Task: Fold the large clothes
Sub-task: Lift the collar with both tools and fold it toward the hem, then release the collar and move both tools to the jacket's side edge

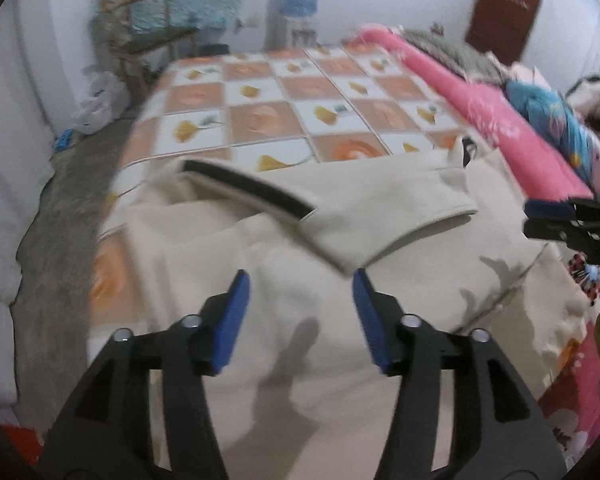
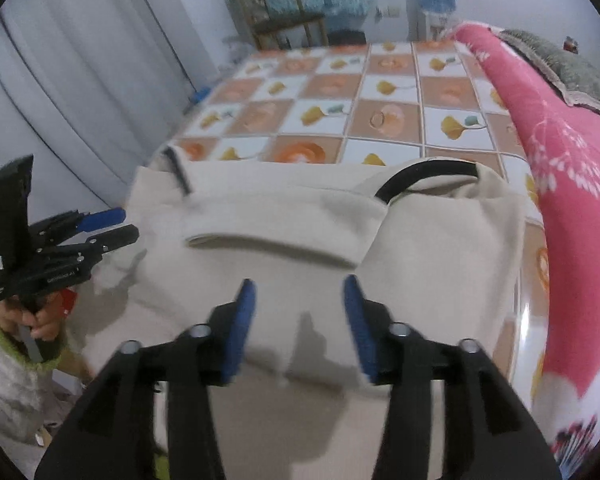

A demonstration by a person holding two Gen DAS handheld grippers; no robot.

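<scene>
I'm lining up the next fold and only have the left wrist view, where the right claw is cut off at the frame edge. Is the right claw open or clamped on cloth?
Observer: Open. The right claw has its jaws spread over the beige garment, with nothing between them.
Operator: What does my left claw look like from that side?
Observer: The left claw is at the garment's left edge, and the hand gripping it shows a green cuff.
Operator: I see only a scrap of black at the garment's far right corner. What is it?
Observer: A curved black band on the garment, close to the pink floral blanket.
</scene>
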